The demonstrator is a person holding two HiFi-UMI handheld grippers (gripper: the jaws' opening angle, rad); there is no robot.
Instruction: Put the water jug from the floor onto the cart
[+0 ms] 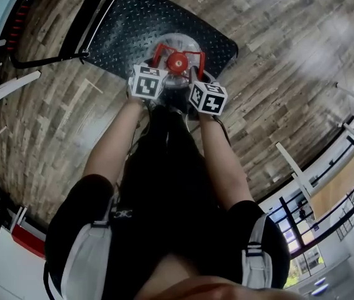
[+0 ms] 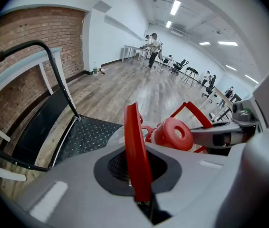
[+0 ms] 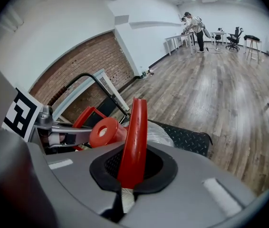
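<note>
The water jug (image 1: 176,85), clear with a red cap (image 1: 177,61) and a red carrying frame, hangs over the cart's black studded deck (image 1: 127,24). I cannot tell whether its bottom touches the deck. My left gripper (image 1: 159,67) is shut on the frame's left red handle (image 2: 137,151). My right gripper (image 1: 196,74) is shut on the right red handle (image 3: 133,141). In the left gripper view the cap (image 2: 172,133) is just right of the jaws. In the right gripper view the cap (image 3: 107,131) lies left of them.
The cart's black push bar (image 2: 53,65) rises at the deck's left end, near a brick wall (image 2: 25,37). Wood floor (image 1: 289,55) surrounds the cart. White rails (image 1: 302,174) stand to the right. People and desks (image 3: 194,25) are far across the room.
</note>
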